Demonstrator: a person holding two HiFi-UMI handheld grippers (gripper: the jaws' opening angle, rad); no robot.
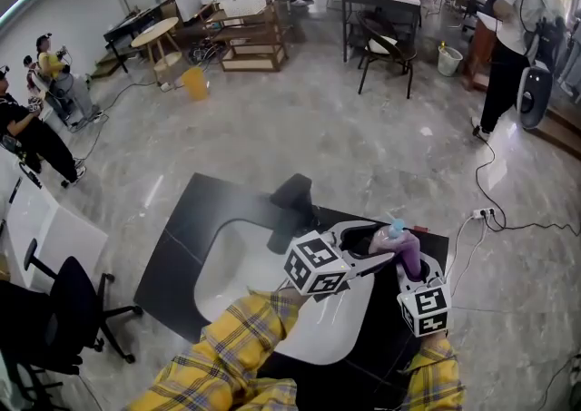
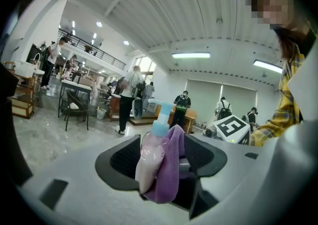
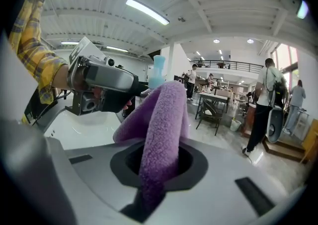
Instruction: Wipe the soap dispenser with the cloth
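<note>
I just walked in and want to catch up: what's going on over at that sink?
A person in yellow plaid sleeves works over a white sink, a gripper in each hand. The left gripper grips a pink soap dispenser with a light blue pump. The right gripper is shut on a purple cloth, which lies against the side of the bottle. The wipe looks under way.

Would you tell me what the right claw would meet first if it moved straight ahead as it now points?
Probably the soap dispenser, just beyond the cloth that the right claw holds, though depth is unclear.
</note>
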